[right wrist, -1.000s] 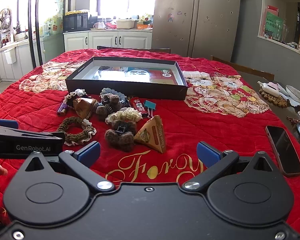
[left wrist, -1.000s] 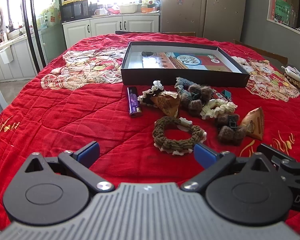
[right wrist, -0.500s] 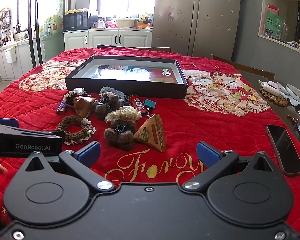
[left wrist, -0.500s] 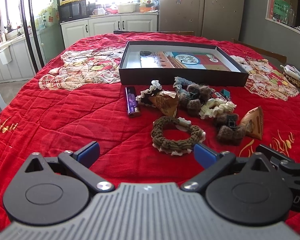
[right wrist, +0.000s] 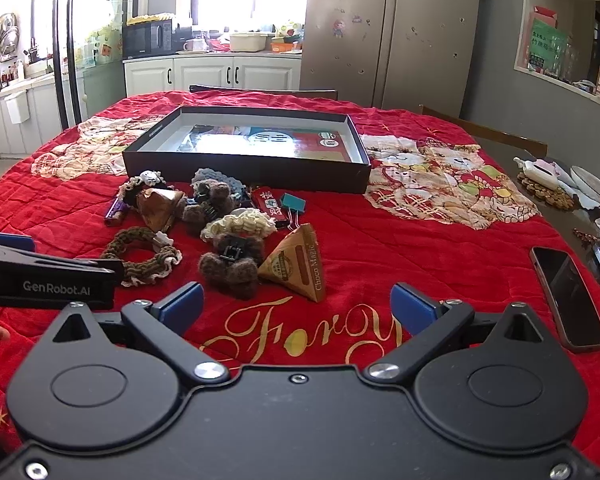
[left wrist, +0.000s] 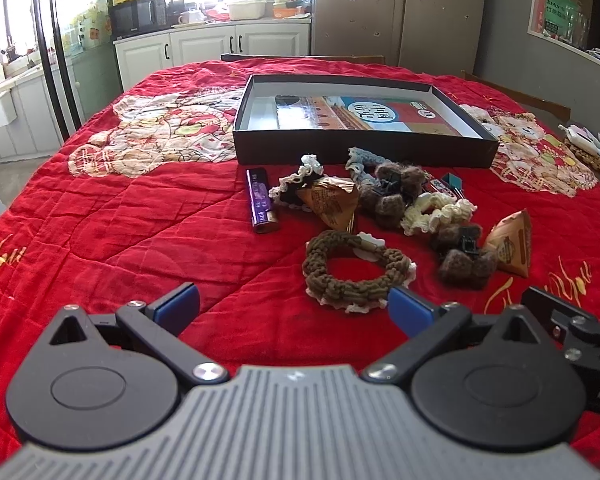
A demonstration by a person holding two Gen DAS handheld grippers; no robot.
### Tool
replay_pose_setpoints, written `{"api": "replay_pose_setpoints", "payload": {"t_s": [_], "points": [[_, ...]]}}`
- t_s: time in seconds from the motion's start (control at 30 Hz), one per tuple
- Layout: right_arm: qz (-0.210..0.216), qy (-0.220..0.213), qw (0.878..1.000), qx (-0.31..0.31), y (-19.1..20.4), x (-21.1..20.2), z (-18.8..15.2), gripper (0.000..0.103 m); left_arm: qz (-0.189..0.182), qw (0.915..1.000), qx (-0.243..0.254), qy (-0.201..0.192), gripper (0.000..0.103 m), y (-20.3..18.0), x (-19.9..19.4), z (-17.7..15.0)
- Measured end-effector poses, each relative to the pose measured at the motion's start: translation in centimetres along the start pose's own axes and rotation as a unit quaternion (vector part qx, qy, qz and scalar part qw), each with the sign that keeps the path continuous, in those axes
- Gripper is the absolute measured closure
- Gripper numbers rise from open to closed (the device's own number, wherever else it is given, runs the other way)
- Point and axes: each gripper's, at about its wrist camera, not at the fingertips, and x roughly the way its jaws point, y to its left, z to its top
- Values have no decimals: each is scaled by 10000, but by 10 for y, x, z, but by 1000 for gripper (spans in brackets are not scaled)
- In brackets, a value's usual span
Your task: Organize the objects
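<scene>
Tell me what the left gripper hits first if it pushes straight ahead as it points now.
Likely the brown crocheted ring, lying just ahead of the open left gripper, slightly toward its right finger. Depth is uncertain.

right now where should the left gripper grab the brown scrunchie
Pinch the near arc of the brown scrunchie, coming down from above with one finger inside the hole and one outside. It lies flat as an open ring on the quilt, so the band is thin enough for the open left gripper. The near side sits closest and clear of the pile behind it.
</scene>
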Motion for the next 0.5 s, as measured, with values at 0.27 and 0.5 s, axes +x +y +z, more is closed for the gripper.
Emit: {"api": "replay_pose_setpoints", "payload": {"t_s": [0.27,0.5], "points": [[-44,28,10000,-24,-3,5,1,5,-139,9998,-101,103,0,11,12,3],[-82,67,9999,-39,-4,9,0,5,-128,9999,-54,43,0,12,13,5]]}}
